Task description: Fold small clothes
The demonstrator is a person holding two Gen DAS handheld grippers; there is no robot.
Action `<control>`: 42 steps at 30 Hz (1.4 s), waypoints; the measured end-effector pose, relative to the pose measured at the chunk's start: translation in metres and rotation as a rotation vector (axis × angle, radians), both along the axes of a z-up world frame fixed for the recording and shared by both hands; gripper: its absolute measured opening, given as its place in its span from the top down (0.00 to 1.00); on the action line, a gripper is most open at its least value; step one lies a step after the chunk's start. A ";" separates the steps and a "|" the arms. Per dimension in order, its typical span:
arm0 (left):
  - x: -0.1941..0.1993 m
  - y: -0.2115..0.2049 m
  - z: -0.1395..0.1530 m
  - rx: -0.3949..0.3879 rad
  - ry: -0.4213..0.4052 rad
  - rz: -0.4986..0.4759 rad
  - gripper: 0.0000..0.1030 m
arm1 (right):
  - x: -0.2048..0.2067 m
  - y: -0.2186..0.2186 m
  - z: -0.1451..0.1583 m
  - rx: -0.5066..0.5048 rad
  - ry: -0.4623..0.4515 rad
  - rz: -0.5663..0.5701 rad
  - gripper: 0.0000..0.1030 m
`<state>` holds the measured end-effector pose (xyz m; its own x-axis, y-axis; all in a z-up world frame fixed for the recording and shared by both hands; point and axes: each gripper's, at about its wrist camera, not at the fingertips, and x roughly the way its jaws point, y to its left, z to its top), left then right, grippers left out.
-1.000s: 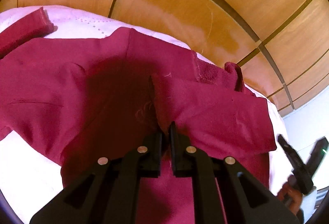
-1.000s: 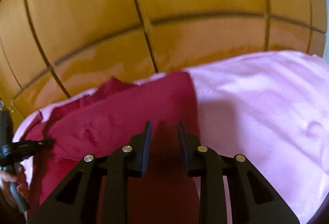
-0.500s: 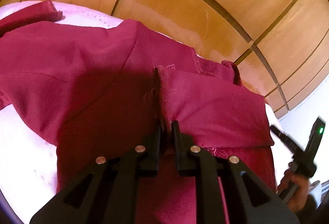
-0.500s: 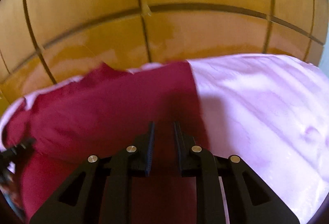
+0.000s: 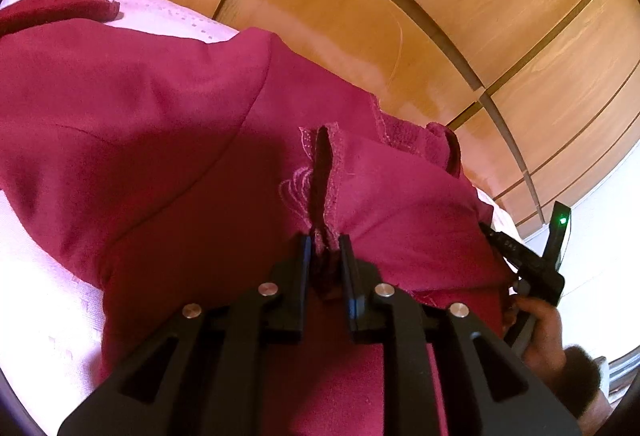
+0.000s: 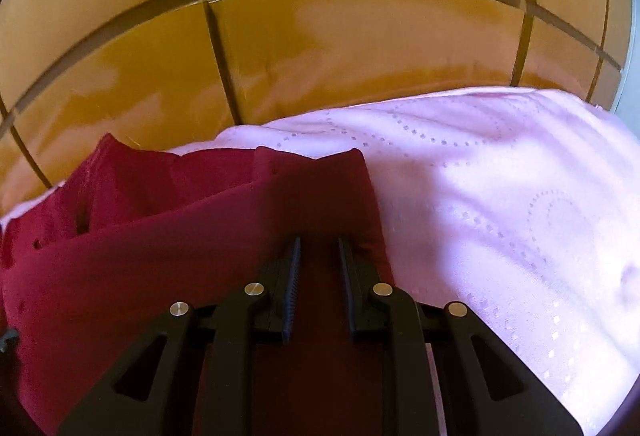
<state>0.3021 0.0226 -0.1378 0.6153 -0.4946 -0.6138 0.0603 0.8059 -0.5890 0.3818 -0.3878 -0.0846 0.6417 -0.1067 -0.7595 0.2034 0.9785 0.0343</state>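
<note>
A dark red garment point(image 5: 160, 123) lies spread on a pink bedcover point(image 5: 36, 308). My left gripper point(image 5: 325, 242) is shut on a bunched, stitched edge of the garment and holds the fold raised. In the right wrist view the same garment point(image 6: 160, 256) fills the lower left. My right gripper point(image 6: 319, 242) sits at the garment's right edge with its jaws narrowly apart and red cloth between them. The right gripper also shows in the left wrist view point(image 5: 528, 260), held by a hand at the far right.
A wooden panelled headboard point(image 6: 320, 47) rises just behind the bed. The pink bedcover point(image 6: 500, 195) stretches to the right of the garment. A loose red sleeve or strip point(image 5: 60, 7) lies at the far left.
Both grippers have moved forward over the garment with the fold. The right gripper's jaws have narrowed on the cloth edge. The left gripper stays shut on its fold.
</note>
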 end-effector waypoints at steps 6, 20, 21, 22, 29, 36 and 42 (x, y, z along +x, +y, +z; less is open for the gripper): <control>-0.001 0.002 -0.002 -0.027 -0.001 0.002 0.85 | -0.009 0.021 0.015 -0.112 0.011 0.010 0.57; -0.026 0.011 0.030 0.008 -0.076 0.030 0.33 | -0.065 0.077 0.013 -0.064 0.006 0.136 0.41; -0.032 0.017 0.037 0.028 -0.103 0.053 0.30 | -0.066 0.077 0.011 -0.067 0.004 0.136 0.41; -0.034 0.025 0.043 0.029 -0.119 0.068 0.30 | -0.067 0.079 0.011 -0.073 -0.001 0.135 0.41; -0.026 0.127 0.050 -0.184 -0.062 0.302 0.27 | -0.071 0.083 0.011 -0.088 -0.011 0.132 0.40; -0.022 0.199 0.005 -0.441 0.075 0.528 0.33 | -0.072 0.085 0.011 -0.107 -0.014 0.128 0.40; -0.026 0.220 -0.011 -0.632 0.062 0.635 0.33 | -0.071 0.085 0.011 -0.113 -0.015 0.128 0.40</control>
